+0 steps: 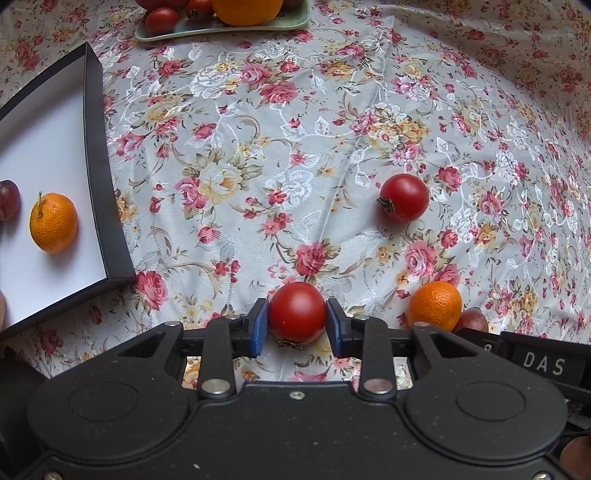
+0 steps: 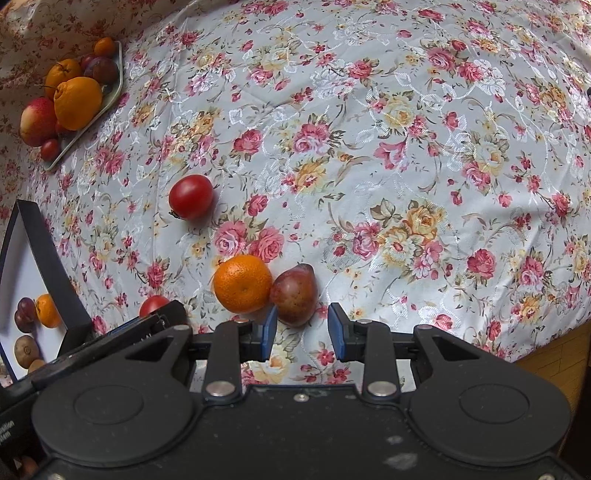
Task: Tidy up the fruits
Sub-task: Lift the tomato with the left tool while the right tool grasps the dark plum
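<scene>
— What do we have in our left gripper [image 1: 297,322]?

— We have a red tomato [image 1: 297,312]. The two blue pads [image 1: 260,325] press on it, one on each side, so the tongs are closed just as wide as the tomato. It sits low over the flowery tablecloth [image 1: 295,129], near the cloth's front edge.

— And our right gripper [image 2: 302,328]?

— Its tongs are partly open and hold nothing. A dark red pear [image 2: 294,293] lies just ahead of them, a bit toward the left pad. We cannot tell if that pad touches it.

— What is beside the pear?

— A mandarin [image 2: 242,283] touches its left side. Another tomato [image 2: 191,196] lies farther out on the cloth, well apart.

— Where do the other fruits sit?

— The black box [image 1: 99,177] is at the left edge of the cloth. It holds an orange [image 1: 53,222] and a plum [image 1: 7,199]. A green tray [image 1: 221,29] of fruit waits at the far edge.
</scene>
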`<state>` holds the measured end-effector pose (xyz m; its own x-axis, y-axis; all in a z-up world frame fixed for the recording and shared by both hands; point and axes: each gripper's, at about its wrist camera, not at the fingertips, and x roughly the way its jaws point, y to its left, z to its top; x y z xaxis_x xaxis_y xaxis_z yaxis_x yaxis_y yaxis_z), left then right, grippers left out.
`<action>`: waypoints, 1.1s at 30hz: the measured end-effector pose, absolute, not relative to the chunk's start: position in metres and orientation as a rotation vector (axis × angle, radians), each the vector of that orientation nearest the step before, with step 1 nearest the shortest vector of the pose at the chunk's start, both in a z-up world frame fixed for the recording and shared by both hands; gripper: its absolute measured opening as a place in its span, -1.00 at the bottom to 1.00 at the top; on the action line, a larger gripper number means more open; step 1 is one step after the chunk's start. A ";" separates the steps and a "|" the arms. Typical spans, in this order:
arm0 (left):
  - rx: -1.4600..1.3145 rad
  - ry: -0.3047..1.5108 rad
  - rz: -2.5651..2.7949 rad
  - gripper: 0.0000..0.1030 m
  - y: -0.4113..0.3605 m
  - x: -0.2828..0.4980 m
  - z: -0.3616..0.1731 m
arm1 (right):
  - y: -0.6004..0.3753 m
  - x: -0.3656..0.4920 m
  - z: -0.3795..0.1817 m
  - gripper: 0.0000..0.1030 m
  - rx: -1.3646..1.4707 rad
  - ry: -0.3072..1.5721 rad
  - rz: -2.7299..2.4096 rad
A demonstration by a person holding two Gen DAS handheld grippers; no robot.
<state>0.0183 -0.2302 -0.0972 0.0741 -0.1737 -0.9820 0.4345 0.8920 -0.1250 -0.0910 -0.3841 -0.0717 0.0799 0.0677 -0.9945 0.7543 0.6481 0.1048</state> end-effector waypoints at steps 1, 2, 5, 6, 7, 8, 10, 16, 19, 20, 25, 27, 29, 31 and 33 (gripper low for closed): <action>0.223 1.427 -0.457 -0.18 -0.229 0.019 -0.097 | -0.383 -0.089 -0.073 -0.35 0.735 1.421 -0.592; 0.225 1.428 -0.452 -0.18 -0.229 0.020 -0.097 | -0.382 -0.086 -0.074 -0.35 0.725 1.428 -0.594; 0.241 1.428 -0.443 -0.18 -0.229 0.021 -0.096 | -0.378 -0.079 -0.081 -0.35 0.693 1.449 -0.603; 0.247 1.425 -0.443 -0.18 -0.229 0.020 -0.095 | -0.377 -0.077 -0.083 -0.35 0.686 1.458 -0.604; 0.254 1.420 -0.443 -0.18 -0.229 0.019 -0.093 | -0.376 -0.075 -0.086 -0.34 0.681 1.467 -0.607; 0.262 1.416 -0.445 -0.18 -0.230 0.019 -0.092 | -0.376 -0.074 -0.087 -0.34 0.674 1.471 -0.612; 0.274 1.407 -0.455 -0.18 -0.231 0.015 -0.087 | -0.375 -0.071 -0.087 -0.33 0.651 1.471 -0.613; 0.287 1.381 -0.521 -0.18 -0.235 0.005 -0.071 | -0.367 -0.064 -0.094 -0.35 0.567 1.505 -0.623; 0.279 1.366 -0.520 -0.19 -0.230 0.005 -0.064 | -0.363 -0.063 -0.110 -0.37 0.548 1.548 -0.635; 0.272 1.365 -0.524 -0.18 -0.228 0.006 -0.063 | -0.361 -0.062 -0.110 -0.36 0.532 1.539 -0.639; 0.252 1.343 -0.513 -0.19 -0.216 0.012 -0.053 | -0.357 -0.053 -0.108 -0.39 0.502 1.527 -0.627; 0.243 1.336 -0.499 -0.19 -0.211 0.015 -0.050 | -0.357 -0.051 -0.108 -0.39 0.503 1.529 -0.635; 0.228 1.334 -0.489 -0.19 -0.205 0.019 -0.048 | -0.356 -0.047 -0.106 -0.40 0.504 1.521 -0.640; 0.208 1.334 -0.481 -0.19 -0.200 0.023 -0.045 | -0.357 -0.045 -0.097 -0.40 0.511 1.508 -0.642; 0.190 1.330 -0.475 -0.19 -0.195 0.026 -0.041 | -0.359 -0.040 -0.089 -0.40 0.526 1.492 -0.635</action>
<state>0.0263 -0.1947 -0.0412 0.1607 -0.2233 -0.9614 0.4362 0.8898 -0.1337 -0.0403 -0.3590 -0.0888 -0.0262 -0.0634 -0.9976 0.6752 0.7348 -0.0644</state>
